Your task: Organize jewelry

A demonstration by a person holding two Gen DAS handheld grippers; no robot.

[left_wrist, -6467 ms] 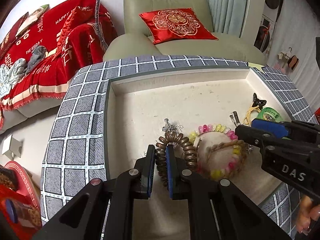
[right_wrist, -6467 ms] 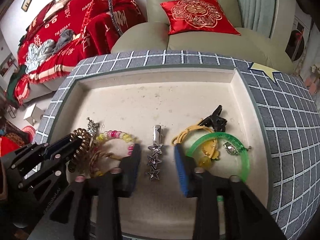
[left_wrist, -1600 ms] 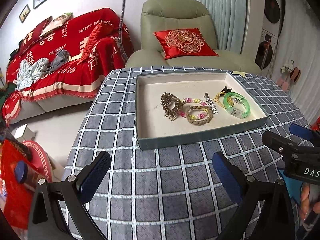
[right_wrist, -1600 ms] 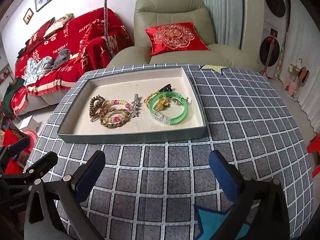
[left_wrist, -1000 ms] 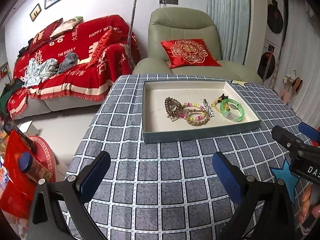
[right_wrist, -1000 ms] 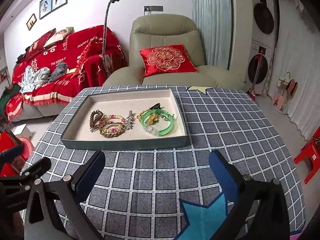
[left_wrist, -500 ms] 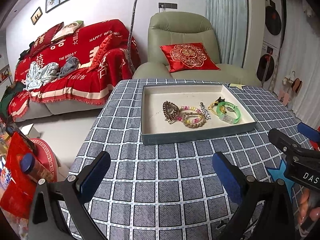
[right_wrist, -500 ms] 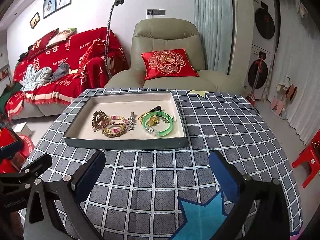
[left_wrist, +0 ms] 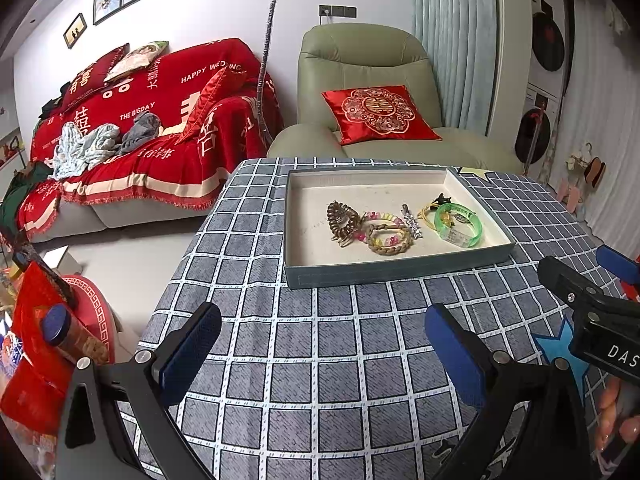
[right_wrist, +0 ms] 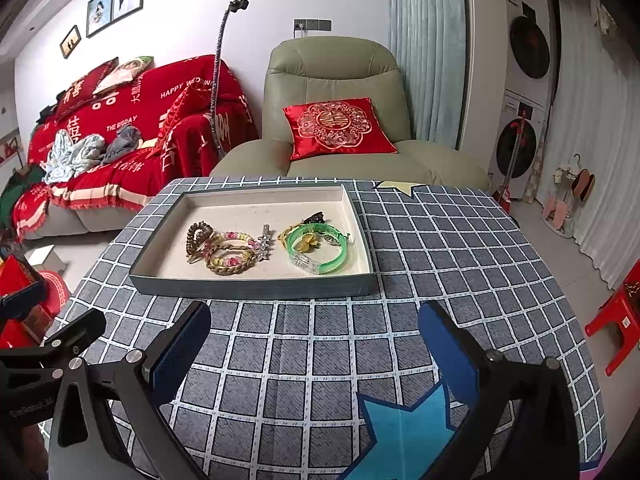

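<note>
Both hand-held grippers (left_wrist: 320,348) (right_wrist: 316,340) gape empty; coiled, beaded, braided bands (right_wrist: 224,246) fill rectangular tray (right_wrist: 252,286).

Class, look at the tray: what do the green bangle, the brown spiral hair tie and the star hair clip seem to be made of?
Green bangle: likely plastic or resin; translucent, glossy.
Brown spiral hair tie: probably stretchy plastic; coiled, shiny bronze finish.
Star hair clip: apparently metal; silvery glints, possibly stones, too small to confirm.
</note>
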